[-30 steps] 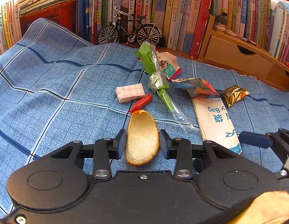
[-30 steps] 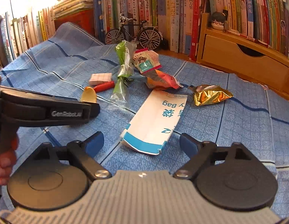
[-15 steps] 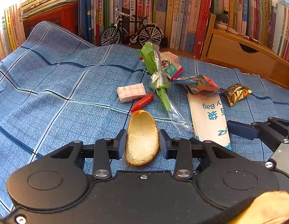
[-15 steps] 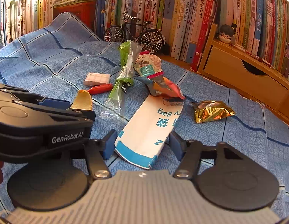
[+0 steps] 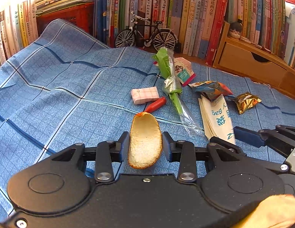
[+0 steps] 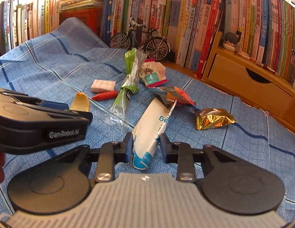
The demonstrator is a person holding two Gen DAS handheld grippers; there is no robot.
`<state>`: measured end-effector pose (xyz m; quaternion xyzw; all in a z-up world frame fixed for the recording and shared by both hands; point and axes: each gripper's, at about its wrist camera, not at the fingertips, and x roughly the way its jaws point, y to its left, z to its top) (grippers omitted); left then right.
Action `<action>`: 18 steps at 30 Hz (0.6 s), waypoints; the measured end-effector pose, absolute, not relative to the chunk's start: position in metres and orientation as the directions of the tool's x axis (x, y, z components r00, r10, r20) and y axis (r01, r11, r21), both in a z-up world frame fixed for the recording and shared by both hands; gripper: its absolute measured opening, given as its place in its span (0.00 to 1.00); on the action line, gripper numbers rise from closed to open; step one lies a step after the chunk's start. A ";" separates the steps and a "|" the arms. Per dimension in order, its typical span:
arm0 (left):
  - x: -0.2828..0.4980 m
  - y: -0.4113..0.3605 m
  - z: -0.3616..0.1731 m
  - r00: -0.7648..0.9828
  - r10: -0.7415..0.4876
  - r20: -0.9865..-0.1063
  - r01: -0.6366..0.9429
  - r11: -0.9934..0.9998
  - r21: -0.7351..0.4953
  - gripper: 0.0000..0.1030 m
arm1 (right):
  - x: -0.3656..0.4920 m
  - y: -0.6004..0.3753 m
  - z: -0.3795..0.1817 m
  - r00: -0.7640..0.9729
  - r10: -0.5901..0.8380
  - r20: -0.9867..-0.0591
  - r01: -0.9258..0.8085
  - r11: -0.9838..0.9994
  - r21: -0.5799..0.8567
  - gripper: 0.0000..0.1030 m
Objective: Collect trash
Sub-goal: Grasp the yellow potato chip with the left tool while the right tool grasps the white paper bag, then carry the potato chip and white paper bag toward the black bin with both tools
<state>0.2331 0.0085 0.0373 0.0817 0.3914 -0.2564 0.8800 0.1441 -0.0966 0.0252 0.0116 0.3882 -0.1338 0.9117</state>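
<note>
While our left tool (image 5: pixel 145 144) grips the pale peel (image 5: pixel 144 140) between its closed-in fingers, our right tool (image 6: pixel 145 145) has closed on the near end of the white paper bag (image 6: pixel 153 129), which buckles upward above the blue checked cloth (image 6: pixel 58 72). Beyond lie the gold wrapper (image 6: pixel 212 118), red tube (image 6: pixel 104 96) and green sleeve (image 6: pixel 128 83).

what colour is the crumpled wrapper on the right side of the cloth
Shiny gold wrapper, clearest in the right wrist view.
</note>
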 end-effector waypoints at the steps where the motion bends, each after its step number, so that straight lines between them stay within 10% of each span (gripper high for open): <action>1: 0.233 0.010 0.037 0.561 -0.385 -0.733 0.513 0.857 -0.057 0.34 | 0.145 -0.097 0.025 0.658 -0.246 -0.712 0.261 0.961 -0.090 0.40; 8: 0.232 0.018 0.035 0.570 -0.367 -0.735 0.491 0.869 -0.054 0.34 | 0.157 -0.099 0.016 0.639 -0.257 -0.725 0.269 0.958 -0.103 0.58; 18: 0.233 0.021 0.036 0.590 -0.363 -0.721 0.472 0.880 -0.056 0.33 | 0.158 -0.100 0.020 0.677 -0.249 -0.692 0.241 0.964 -0.111 0.34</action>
